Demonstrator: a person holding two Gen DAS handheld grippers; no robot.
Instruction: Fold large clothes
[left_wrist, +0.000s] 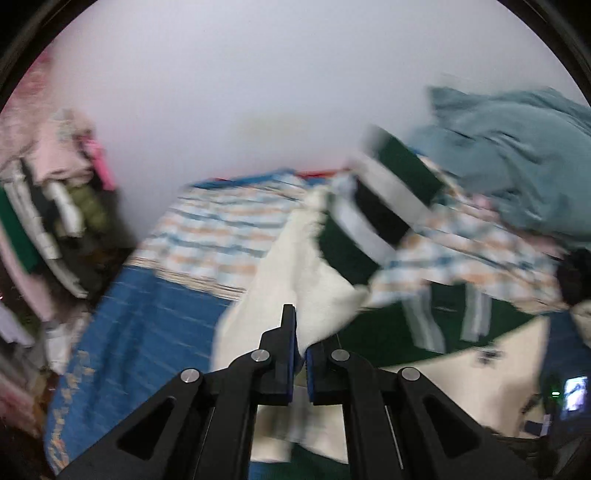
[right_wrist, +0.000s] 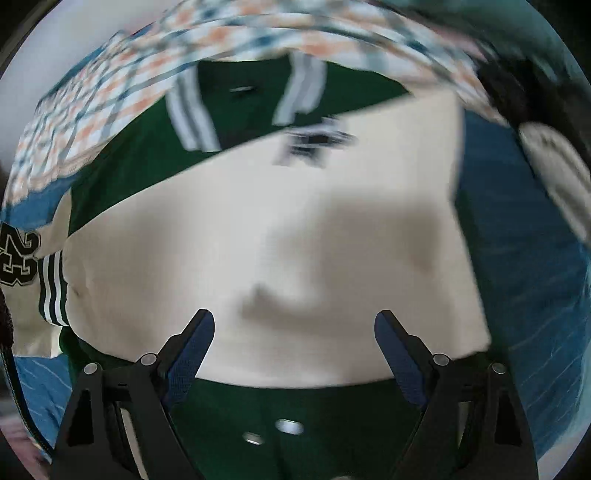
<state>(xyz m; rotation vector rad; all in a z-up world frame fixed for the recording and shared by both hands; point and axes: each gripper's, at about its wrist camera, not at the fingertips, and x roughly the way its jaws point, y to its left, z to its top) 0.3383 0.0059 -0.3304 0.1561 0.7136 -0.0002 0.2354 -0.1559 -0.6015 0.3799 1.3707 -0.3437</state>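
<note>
A green and cream varsity jacket (right_wrist: 255, 99) lies spread on the bed, blurred by motion. My left gripper (left_wrist: 301, 343) is shut on its cream sleeve (left_wrist: 295, 273), which stretches away from the jaws to a striped green, white and black cuff (left_wrist: 388, 206) lifted in the air. In the right wrist view a cream sleeve (right_wrist: 295, 236) lies folded across the green body, with a number patch (right_wrist: 18, 258) at the left edge and metal snaps (right_wrist: 290, 426) near the bottom. My right gripper (right_wrist: 294, 325) points down over this cream sleeve, open, with nothing between its fingers.
The jacket rests on a blue bedspread (left_wrist: 147, 325) and a checked orange and blue sheet (left_wrist: 221, 229). A teal cloth heap (left_wrist: 517, 155) sits at the right, a stack of clothes (left_wrist: 55, 206) at the left, a white wall (left_wrist: 258, 74) behind.
</note>
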